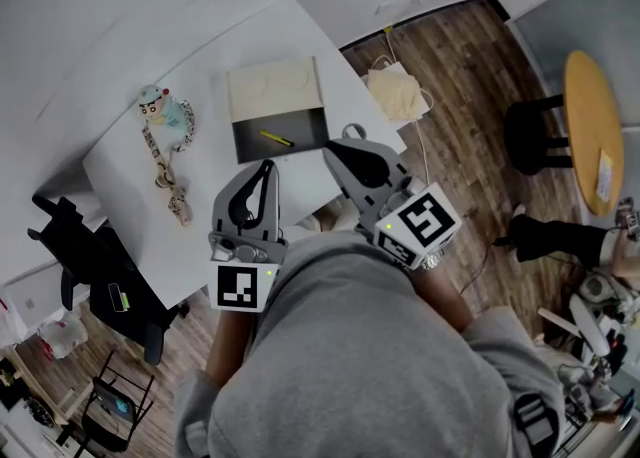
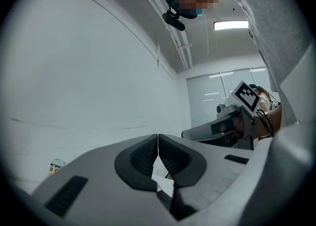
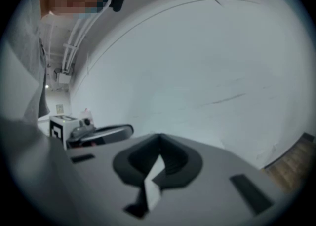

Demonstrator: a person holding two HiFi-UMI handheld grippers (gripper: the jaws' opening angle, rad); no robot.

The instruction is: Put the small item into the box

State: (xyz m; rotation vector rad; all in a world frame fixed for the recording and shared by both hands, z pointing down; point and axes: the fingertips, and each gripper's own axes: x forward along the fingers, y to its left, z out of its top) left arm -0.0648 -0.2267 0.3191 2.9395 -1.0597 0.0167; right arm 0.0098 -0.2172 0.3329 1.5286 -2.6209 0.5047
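The light is even, cool and rather dim. In the left gripper view a ceiling light panel (image 2: 231, 24) glares white, and the wall below it fades to flat grey. The right gripper view is smeared soft throughout, even my right tongs (image 3: 158, 143). Both gripper views bow and blacken at the corners. From my head the white surface (image 1: 275, 38) carries faint shadows.

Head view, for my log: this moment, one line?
left gripper: shut, empty | right gripper: shut, empty | yellow item: in box

No readable text, labels or numbers; marker cubes carry only square patterns.
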